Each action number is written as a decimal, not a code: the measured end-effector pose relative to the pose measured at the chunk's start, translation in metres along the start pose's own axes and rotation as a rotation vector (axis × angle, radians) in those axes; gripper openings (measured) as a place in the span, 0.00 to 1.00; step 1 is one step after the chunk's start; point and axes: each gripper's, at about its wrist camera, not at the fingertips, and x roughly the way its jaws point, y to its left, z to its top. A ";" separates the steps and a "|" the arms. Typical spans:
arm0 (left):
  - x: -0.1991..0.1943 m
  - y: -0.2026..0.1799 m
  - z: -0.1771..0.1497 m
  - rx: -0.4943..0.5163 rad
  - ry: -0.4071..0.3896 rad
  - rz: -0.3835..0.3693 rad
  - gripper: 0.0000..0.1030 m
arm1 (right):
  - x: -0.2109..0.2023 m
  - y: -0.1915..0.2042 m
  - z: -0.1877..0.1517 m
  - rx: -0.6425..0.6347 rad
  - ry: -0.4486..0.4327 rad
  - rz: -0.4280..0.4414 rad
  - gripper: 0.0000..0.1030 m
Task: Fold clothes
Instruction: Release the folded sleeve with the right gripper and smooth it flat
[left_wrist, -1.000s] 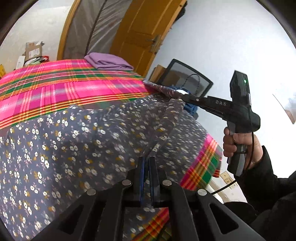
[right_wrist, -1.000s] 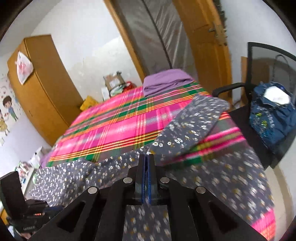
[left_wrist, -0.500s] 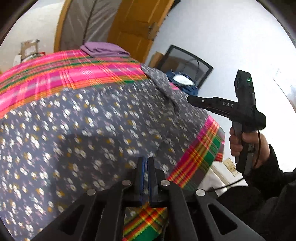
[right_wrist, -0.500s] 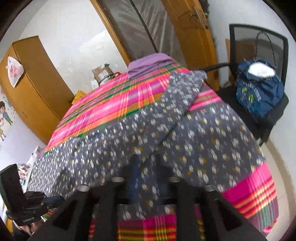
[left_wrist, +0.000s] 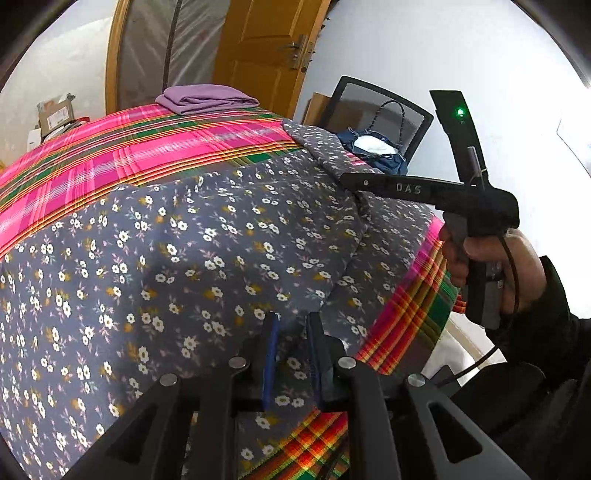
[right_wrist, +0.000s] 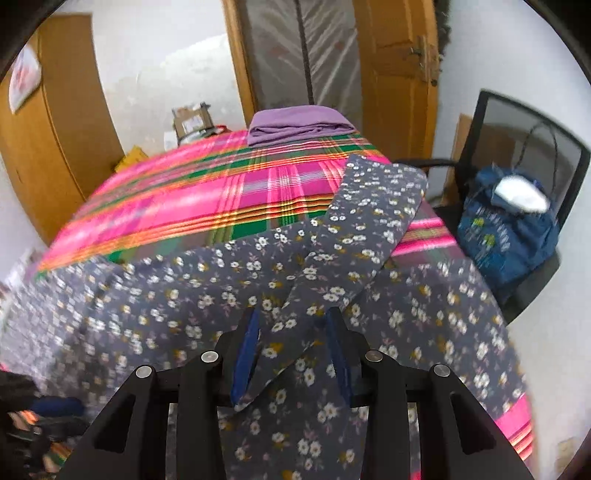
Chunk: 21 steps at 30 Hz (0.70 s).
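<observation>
While both sets of jaws are opening, the floral garment (left_wrist: 229, 258) is left spread on the plaid bed (left_wrist: 129, 155), apparently for folding; cloth lies loose within the left gripper (left_wrist: 290, 328) and right gripper (right_wrist: 293, 325).

A bed with a bright pink, green and orange checked cover (left_wrist: 122, 155), with a grey cloth dotted with little white and yellow flowers (left_wrist: 192, 258) spread flat over the near end and a folded purple cloth (left_wrist: 207, 98) at the far end.
</observation>
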 end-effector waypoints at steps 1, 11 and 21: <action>0.000 0.000 0.000 0.000 0.002 0.001 0.15 | 0.002 0.001 0.000 -0.014 0.006 -0.011 0.38; 0.001 0.005 -0.003 -0.017 0.008 -0.005 0.15 | 0.002 -0.028 -0.009 0.059 -0.004 0.008 0.06; -0.012 0.014 -0.011 -0.016 -0.016 0.006 0.21 | -0.028 -0.079 -0.032 0.303 -0.045 0.116 0.02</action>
